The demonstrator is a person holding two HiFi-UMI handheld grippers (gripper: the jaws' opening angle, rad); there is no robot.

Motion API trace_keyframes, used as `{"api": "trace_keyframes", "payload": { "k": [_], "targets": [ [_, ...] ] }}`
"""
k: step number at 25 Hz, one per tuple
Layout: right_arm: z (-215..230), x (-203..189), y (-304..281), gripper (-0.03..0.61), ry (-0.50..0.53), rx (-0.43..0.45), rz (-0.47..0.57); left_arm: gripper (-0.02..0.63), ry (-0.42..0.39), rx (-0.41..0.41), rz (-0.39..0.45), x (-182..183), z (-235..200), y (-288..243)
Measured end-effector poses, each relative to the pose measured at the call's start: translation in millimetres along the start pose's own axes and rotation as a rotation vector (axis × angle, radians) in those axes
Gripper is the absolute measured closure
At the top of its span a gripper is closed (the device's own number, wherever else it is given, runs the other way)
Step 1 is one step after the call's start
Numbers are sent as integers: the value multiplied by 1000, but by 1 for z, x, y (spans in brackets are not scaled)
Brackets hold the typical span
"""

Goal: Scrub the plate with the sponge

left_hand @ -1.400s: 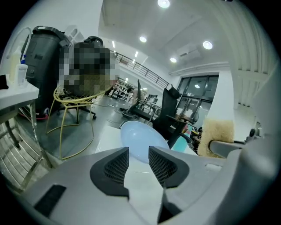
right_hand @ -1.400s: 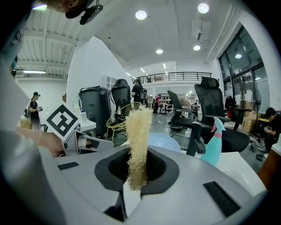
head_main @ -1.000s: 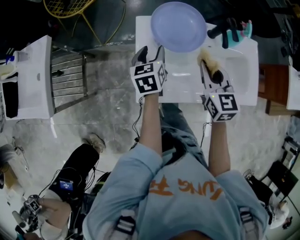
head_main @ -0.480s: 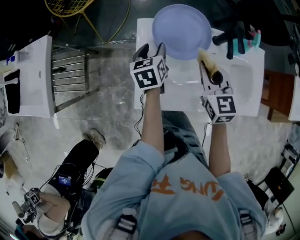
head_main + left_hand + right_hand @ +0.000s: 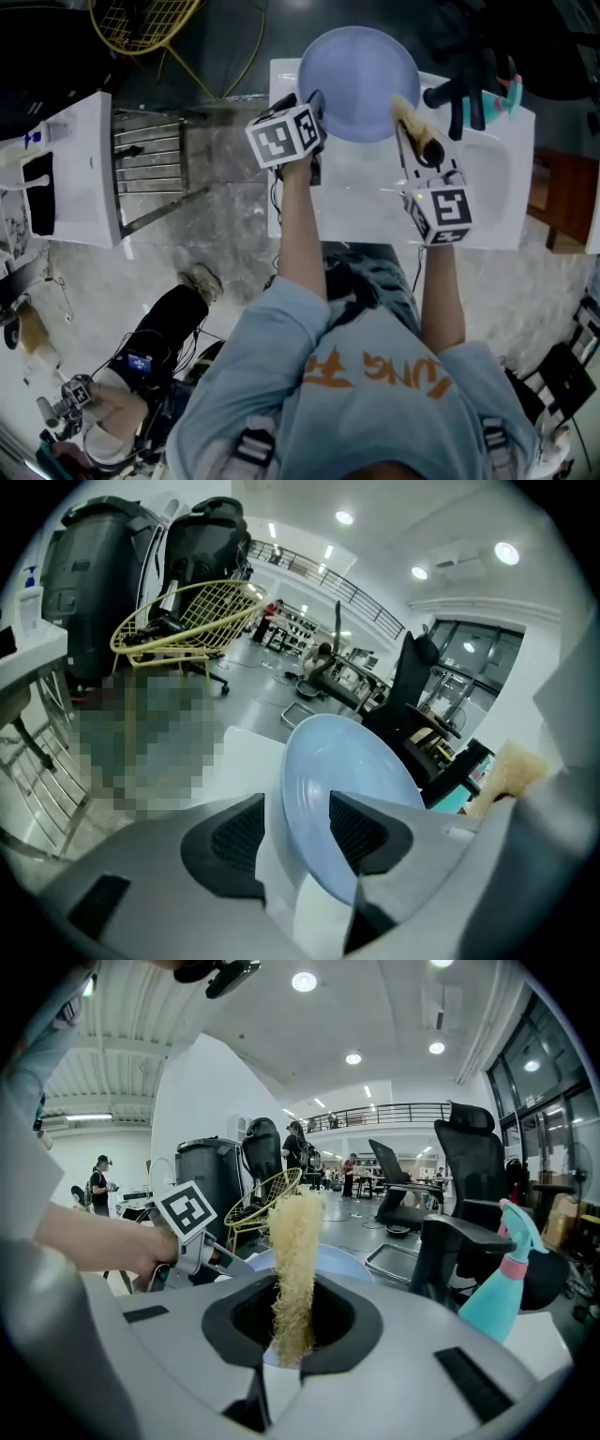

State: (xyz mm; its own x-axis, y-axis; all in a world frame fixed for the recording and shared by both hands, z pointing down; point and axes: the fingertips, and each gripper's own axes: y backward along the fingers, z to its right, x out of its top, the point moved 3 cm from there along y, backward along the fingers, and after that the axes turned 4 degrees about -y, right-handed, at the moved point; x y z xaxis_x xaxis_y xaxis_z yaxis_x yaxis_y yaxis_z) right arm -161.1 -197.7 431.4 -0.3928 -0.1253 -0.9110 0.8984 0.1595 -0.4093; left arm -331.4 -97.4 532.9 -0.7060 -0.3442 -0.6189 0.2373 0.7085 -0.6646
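Gripping one plate (image 5: 349, 761), left gripper (image 5: 296, 832); right gripper (image 5: 294, 1324), one sponge (image 5: 296, 1241).

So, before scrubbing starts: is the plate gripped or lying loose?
Gripped: the left claw is shut on the plate, one jaw on each face.

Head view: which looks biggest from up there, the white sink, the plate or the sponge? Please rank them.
1. Sink, clearly the largest.
2. Plate, gripped above the sink, so nearness to the camera may enlarge it.
3. Sponge, a narrow yellowish strip.
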Motion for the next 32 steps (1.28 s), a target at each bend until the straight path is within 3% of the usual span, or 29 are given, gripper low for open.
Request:
{"api": "trace_keyframes", "payload": {
  "k": [6, 9, 10, 18, 27, 32],
  "targets": [
    [-4, -1, -13, 545, -26, 41, 2, 419, 13, 30, -89, -2, -5, -13],
    [-1, -2, -15, 545, -39, 41, 1, 555, 38, 50, -118, -6, -8, -16],
    [0, -2, -15, 545, -44, 40, 0, 571, 46, 54, -122, -6, -8, -16],
    [-4, 2, -10, 545, -42, 33, 16, 598, 158, 11, -72, 0, -6, -11],
    [-28, 16, 20, 545, -30, -12, 71, 597, 106, -30, 46, 3, -2, 42],
    [-31, 29, 38, 546, -33, -74, 112, 597, -16, -63, 90, 13, 0, 86]
  ]
}}
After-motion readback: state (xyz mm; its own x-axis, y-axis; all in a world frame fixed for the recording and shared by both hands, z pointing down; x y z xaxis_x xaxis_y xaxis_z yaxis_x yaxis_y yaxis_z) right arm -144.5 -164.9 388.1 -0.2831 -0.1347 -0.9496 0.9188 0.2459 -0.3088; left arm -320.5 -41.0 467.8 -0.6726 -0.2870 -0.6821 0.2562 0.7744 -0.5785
